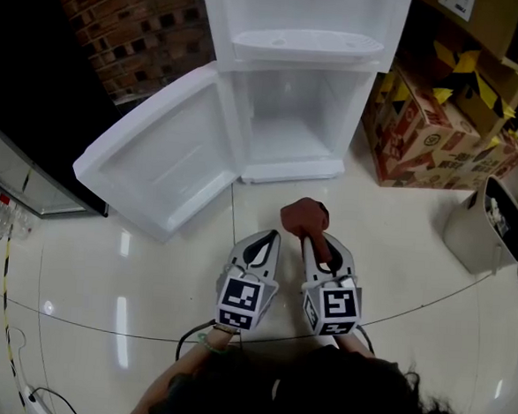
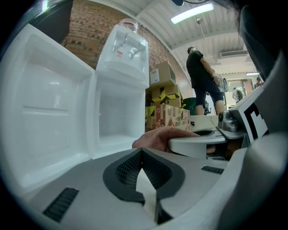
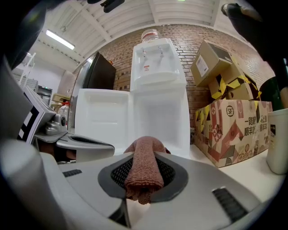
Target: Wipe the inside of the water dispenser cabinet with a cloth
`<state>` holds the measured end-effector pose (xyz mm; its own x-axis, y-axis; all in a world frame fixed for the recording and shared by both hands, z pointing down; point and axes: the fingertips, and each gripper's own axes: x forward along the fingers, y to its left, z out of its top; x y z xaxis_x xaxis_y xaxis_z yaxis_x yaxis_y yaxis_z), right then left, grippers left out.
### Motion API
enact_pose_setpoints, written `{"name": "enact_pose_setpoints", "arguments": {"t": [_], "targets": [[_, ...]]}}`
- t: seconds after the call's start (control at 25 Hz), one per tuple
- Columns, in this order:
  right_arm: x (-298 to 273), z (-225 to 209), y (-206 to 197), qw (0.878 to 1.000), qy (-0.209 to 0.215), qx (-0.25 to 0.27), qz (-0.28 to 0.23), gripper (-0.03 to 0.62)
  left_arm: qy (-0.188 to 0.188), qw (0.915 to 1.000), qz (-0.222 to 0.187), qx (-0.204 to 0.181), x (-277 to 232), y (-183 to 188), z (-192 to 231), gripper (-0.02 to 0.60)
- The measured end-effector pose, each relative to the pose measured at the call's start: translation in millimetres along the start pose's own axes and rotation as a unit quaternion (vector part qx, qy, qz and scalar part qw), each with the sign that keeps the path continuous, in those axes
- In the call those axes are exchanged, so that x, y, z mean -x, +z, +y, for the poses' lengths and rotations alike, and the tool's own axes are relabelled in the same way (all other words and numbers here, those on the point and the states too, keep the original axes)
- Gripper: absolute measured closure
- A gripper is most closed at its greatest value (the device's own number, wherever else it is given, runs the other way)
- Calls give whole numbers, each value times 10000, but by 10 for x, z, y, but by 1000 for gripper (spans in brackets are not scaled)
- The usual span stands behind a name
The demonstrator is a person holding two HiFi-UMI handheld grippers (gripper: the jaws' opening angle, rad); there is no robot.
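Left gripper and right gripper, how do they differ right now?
The right gripper clamps the cloth; the left gripper holds nothing. The left gripper's jaws meet at the tips; the right gripper's are parted by the cloth. Both point at the open cabinet, side by side.

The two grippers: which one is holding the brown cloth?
The right gripper: it is shut on the brown cloth, which bunches out past its tips. The left gripper is shut too, but with nothing in it.
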<state>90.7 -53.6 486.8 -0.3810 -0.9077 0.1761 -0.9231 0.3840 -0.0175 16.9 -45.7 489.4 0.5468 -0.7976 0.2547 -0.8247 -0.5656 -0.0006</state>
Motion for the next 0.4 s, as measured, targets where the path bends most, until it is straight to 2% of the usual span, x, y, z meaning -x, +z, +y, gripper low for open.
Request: {"name": "enact_pose_setpoints", "arguments": {"t": [0.4], "targets": [[5, -27, -6, 10000, -14, -10, 26, 517, 55, 10000, 1, 40, -4, -15, 24, 604]]}}
